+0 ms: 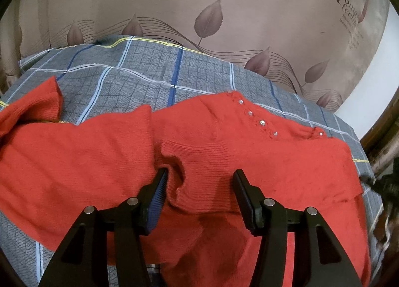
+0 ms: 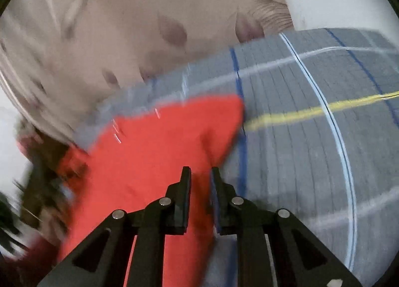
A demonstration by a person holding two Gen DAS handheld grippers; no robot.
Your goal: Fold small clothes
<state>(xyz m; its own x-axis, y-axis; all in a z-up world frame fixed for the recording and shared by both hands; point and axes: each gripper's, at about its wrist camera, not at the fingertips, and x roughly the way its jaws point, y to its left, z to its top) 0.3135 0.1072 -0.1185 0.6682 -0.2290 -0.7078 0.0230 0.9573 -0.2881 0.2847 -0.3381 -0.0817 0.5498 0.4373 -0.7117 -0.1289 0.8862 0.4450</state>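
The right hand-held gripper (image 2: 201,173) shows its two black fingers (image 2: 185,184) close together, with a narrow gap between them filled by a fold of the red sweater (image 2: 149,157); the fabric appears pinched there, though motion blur softens the detail. The sweater spreads to the left and ahead, its tip reaching a dark blue stripe. It lies on a grey plaid sheet (image 2: 311,157) crossed by a yellow line (image 2: 299,113) and pale blue lines. Behind, a beige leaf-patterned headboard (image 2: 149,25) is blurred.

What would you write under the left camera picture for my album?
Open left gripper hovering over a red sweater with shiny buttons, spread on a checked cloth.
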